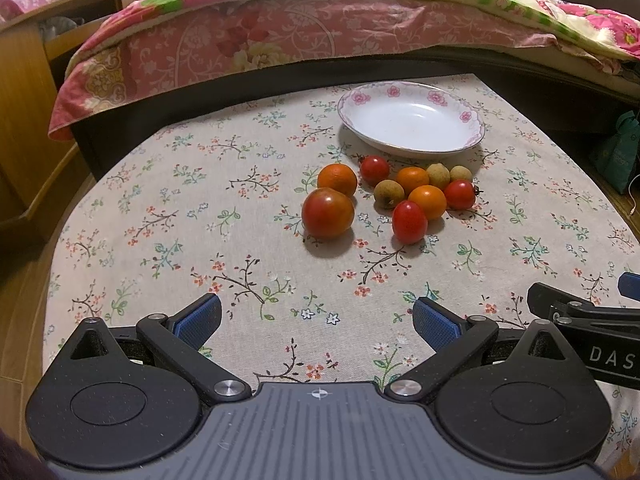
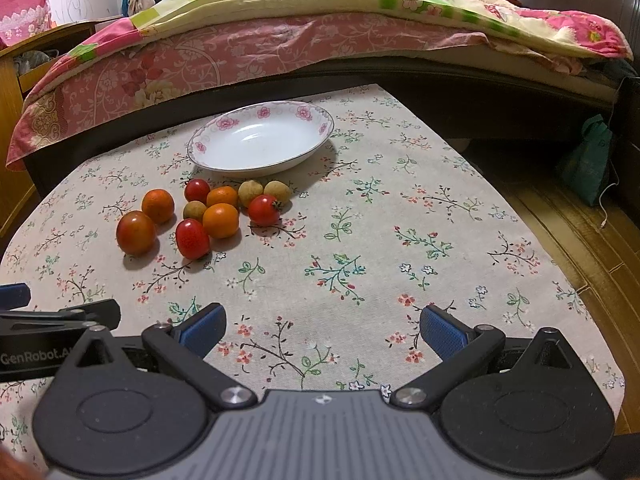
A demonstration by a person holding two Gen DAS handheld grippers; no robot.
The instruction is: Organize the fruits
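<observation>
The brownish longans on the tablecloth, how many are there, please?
3: one longan amid the cluster's middle, two more side by side nearest the plate. None looks hidden.

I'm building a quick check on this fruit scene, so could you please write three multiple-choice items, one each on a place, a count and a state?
1. Where does the plate sit relative to the fruit?
A. Beyond the fruit, toward the bed
B. Between the fruit and the grippers
C. On the floor

2. How many oranges lie on the tablecloth?
A. One
B. Three
C. Five

3. What state is the left gripper in?
A. Shut on a tomato
B. Open, holding nothing
C. Shut on the plate

Answers:
1 A: the plate lies past the cluster, nearer the bed.
2 B: three oranges show, at and.
3 B: its jaws stand wide apart over bare cloth.
</observation>
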